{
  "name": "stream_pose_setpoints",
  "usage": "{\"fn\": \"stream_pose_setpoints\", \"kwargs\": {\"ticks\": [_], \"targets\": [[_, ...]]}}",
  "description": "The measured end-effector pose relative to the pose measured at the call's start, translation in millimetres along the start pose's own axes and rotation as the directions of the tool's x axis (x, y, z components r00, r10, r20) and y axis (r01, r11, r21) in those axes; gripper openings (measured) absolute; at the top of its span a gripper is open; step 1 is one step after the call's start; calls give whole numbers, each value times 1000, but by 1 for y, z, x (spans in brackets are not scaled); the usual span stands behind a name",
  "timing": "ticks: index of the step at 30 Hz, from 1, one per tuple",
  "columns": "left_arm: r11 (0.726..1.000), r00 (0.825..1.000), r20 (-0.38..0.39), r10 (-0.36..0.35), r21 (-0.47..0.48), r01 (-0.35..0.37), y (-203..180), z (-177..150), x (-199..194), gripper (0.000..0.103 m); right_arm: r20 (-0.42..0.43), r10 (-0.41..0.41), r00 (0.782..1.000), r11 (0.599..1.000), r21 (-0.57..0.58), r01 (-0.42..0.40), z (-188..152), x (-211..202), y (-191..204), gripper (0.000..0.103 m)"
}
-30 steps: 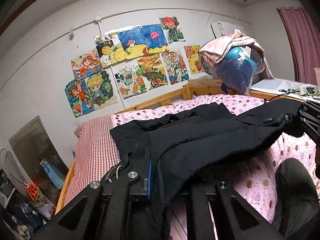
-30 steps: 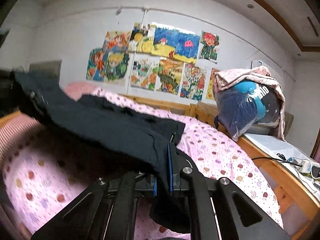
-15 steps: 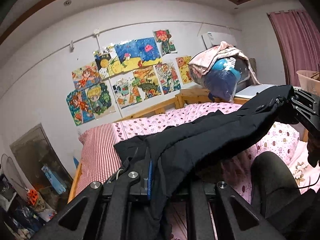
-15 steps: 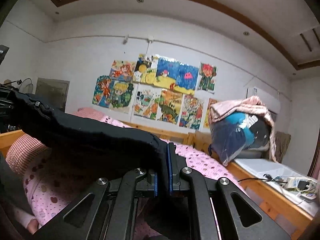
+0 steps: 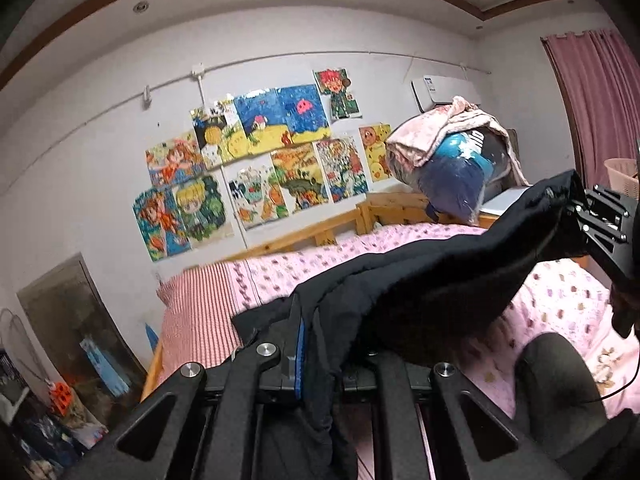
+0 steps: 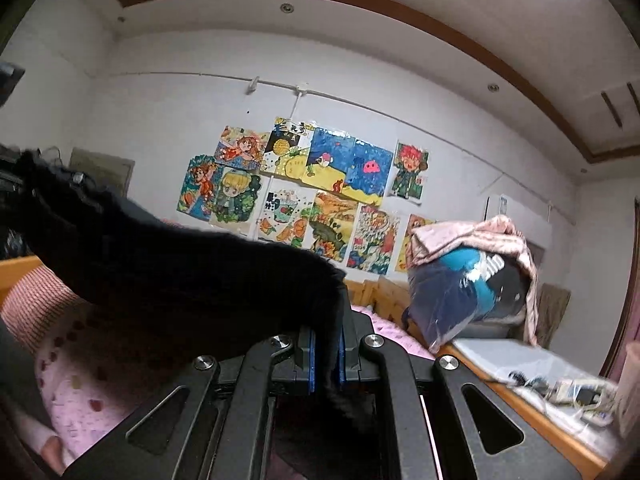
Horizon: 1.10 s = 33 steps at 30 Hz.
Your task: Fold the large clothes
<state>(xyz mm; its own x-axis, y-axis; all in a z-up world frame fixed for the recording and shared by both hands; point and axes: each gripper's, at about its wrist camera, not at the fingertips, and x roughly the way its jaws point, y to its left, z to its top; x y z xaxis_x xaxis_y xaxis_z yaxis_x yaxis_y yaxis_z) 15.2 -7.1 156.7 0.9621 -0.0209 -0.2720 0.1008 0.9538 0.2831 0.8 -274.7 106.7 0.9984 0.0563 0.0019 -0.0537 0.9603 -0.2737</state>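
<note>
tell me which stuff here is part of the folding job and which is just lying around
Part of the job:
- black garment, held up between both grippers
- left gripper, shut on it
- right gripper, shut on it
- pink bed beneath

Lying about:
- wall drawings
- bundle of bedding
- striped pillow

A garment point(image 5: 420, 280) hangs stretched above the bed point(image 5: 560, 300), pinched near its left end in the left claw point(image 5: 308, 344) and at its right end in the right claw point(image 6: 325, 354). A pillow point(image 5: 196, 312) lies at the bed's left end. Behind the bed, drawings point(image 5: 256, 168) cover the far wall. A bundle point(image 5: 452, 168) sits past the bed's far right corner, beside a table point(image 6: 552, 412) along the right, with an air unit point(image 5: 436, 88) on the wall above it. A curtain point(image 5: 592, 100) hangs far right, a basket point(image 5: 622, 172) near it. A knee point(image 5: 556, 384) lies near right.
</note>
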Motion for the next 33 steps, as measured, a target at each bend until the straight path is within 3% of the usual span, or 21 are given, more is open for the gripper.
{"fn": "stream_pose_setpoints", "kwargs": {"ticks": [6, 14, 23, 33], "targets": [[1000, 1000, -18, -3, -13, 3, 25, 36, 57, 11, 6, -13, 1000, 999, -49, 14, 32, 53, -3, 7], [1000, 998, -60, 13, 5, -13, 44, 58, 136, 11, -61, 4, 998, 999, -43, -6, 55, 144, -8, 7], [998, 993, -104, 63, 9, -63, 55, 59, 223, 11, -88, -19, 996, 999, -27, 17, 48, 222, 12, 7], [999, 982, -185, 43, -14, -47, 57, 29, 315, 11, -170, -36, 985, 996, -88, 21, 13, 307, 44, 7]]}}
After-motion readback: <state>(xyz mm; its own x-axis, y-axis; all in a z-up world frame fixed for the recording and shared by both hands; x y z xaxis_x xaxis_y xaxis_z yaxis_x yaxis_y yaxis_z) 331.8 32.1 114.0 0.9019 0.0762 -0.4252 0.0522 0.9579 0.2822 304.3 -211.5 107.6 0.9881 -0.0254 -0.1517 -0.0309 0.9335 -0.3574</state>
